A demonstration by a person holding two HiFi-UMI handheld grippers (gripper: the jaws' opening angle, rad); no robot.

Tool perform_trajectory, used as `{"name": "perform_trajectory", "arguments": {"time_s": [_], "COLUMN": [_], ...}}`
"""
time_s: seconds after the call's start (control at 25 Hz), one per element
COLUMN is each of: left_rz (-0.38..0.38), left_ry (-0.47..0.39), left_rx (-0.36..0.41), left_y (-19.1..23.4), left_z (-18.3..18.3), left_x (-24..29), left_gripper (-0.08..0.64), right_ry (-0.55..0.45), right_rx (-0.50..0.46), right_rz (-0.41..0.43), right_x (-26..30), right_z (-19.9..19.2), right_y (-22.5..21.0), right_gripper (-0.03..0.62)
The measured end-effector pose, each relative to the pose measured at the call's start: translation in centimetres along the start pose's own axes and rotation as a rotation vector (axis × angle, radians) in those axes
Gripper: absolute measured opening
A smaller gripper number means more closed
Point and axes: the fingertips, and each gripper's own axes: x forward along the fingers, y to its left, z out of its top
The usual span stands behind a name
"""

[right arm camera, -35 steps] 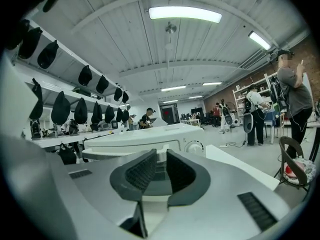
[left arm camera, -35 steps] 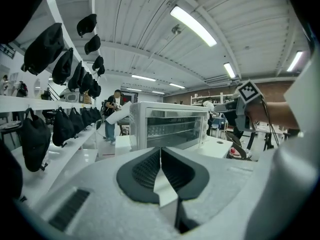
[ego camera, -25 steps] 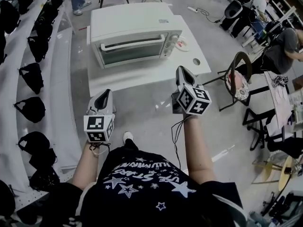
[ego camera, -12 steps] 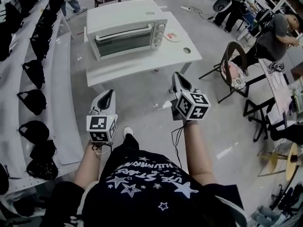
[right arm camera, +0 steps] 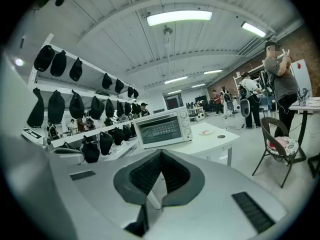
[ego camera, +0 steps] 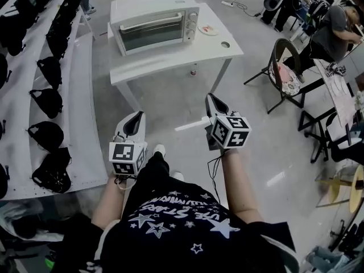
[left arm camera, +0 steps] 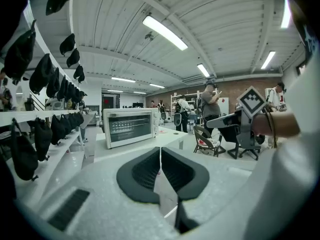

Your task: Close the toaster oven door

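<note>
Standing apart from bench (ego camera: 187, 53); oven door (ego camera: 153, 34) looks shut, no further move needed; left tool (ego camera: 135, 121), right tool (ego camera: 215, 103) closed, empty.

Open floor (ego camera: 176, 107) lies ahead up to the tabletop (ego camera: 170, 58). A long shelf (ego camera: 85, 112) of black bags (ego camera: 48, 102) lines the left side; a chair (ego camera: 282, 75) stands at the right. Bare tabletop fronts the toaster oven (ego camera: 153, 19).
</note>
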Motion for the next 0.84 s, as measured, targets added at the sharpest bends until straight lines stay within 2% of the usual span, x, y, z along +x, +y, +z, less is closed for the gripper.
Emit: {"name": "perform_trajectory", "arguments": {"time_s": [0.2, 0.56, 0.84], "left_rz": [-0.009, -0.061, -0.042], "left_ry": [0.027, 0.028, 0.048], "left_rx": [-0.002, -0.027, -0.042], "left_y": [-0.6, -0.6, 4.0], "left_z": [-1.7, -2.0, -2.7], "left_x": [-1.9, -2.6, -4.9], "left_gripper": [0.023, 0.023, 0.023], "right_ry": [0.015, 0.046, 0.060], "right_rx": [-0.001, -0.025, -0.037], "right_rz": [0.030, -0.011, -0.008], "right_x": [-1.2, -1.9, -0.8], "right_z": [-1.8, -2.5, -3.1], "right_y": [2.0, 2.9, 7.1], "right_gripper": [0.002, 0.002, 0.002]}}
